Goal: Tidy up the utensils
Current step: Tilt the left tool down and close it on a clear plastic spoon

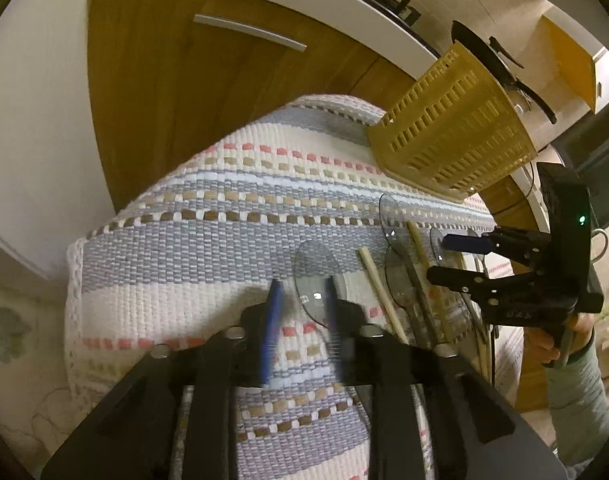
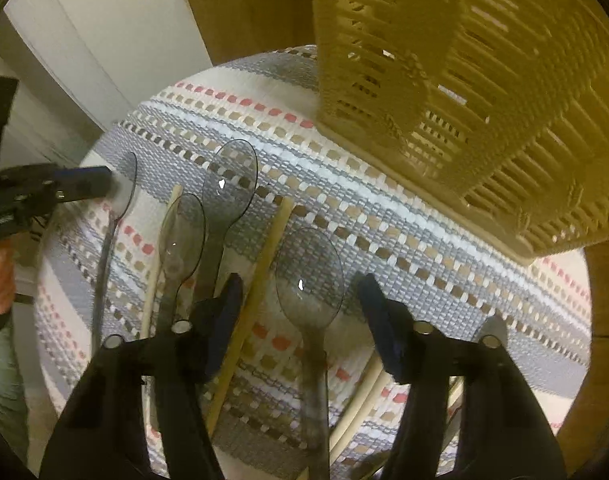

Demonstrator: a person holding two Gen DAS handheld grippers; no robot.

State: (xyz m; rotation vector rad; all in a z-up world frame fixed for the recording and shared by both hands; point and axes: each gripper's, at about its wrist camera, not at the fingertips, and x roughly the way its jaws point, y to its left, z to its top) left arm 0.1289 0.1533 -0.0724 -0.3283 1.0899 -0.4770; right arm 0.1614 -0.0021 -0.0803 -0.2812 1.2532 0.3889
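Warm, dim indoor light; fisheye edges curve and darken, near parts blur.

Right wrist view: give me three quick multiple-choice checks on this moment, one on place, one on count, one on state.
1. Where is the yellow slotted basket relative to the spoons?
A. Beyond them on the striped mat
B. Under them
C. Off the mat on the floor

2. How many translucent grey spoon bowls show in the right wrist view?
A. One
B. Four
C. Seven

3. The right tool is:
A. Shut on a chopstick
B. Out of view
C. Open, fingers either side of a spoon

Answers: 1 A, basket stands past the spoon tips; 2 B, four bowls are visible; 3 C, neither finger touches it.
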